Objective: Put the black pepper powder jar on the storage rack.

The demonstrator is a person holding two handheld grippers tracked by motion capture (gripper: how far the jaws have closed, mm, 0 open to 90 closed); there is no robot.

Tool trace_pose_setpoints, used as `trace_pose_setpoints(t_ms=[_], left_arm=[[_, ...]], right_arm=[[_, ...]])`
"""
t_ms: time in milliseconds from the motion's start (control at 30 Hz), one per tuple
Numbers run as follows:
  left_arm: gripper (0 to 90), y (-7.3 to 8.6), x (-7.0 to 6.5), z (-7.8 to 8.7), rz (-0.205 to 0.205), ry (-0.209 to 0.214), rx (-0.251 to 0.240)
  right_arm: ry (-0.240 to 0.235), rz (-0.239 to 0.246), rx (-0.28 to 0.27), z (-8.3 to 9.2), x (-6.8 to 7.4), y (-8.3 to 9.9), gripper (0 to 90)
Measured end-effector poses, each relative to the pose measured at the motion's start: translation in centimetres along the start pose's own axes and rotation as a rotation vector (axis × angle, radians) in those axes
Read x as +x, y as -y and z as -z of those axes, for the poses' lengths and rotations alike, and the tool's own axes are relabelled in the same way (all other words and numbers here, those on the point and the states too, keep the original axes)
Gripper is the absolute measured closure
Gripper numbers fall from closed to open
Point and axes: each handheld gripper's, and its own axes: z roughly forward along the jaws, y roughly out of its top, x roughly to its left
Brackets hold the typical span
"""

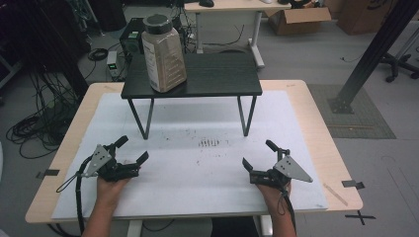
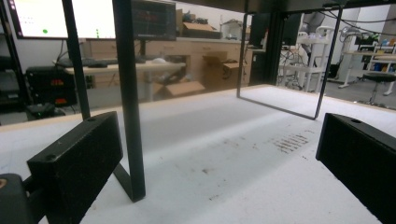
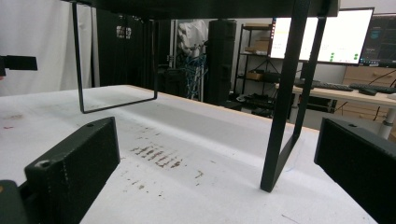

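Observation:
A large plastic jar (image 1: 163,53) of tan powder with a dark lid stands on the left part of a small black raised shelf (image 1: 217,74) at the table's far side. My left gripper (image 1: 132,149) rests low on the white mat at the near left, open and holding nothing. My right gripper (image 1: 259,154) rests at the near right, also open and holding nothing. In the left gripper view a black shelf leg (image 2: 130,102) stands close ahead between the jaws. In the right gripper view another shelf leg (image 3: 285,102) stands ahead, right of centre.
The white mat (image 1: 197,163) covers the wooden table (image 1: 316,123) and carries dark smudges (image 1: 208,143) near its middle. A slanted black frame post (image 1: 368,54) stands off the table's right. Cables and boxes lie on the floor behind.

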Motion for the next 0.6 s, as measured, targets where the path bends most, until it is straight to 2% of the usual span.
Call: trace_pose_setpoints(t_ms=[100,233,600], left_arm=[[0.3,0.07,-0.32,0.1,-0.031,-0.006,-0.011],[0.2,0.1,-0.22,0.17,-0.022,-0.01,-0.017],[0.2,0.12,-0.41,0.17,-0.035,-0.016,-0.017]], right_arm=[[0.0,0.001,-0.002,0.02,0.01,0.01,0.0],[0.001,0.002,-0.002,0.02,0.03,0.01,0.0],[0.0,0.006,-0.004,0.05,0.07,0.02,0.0]])
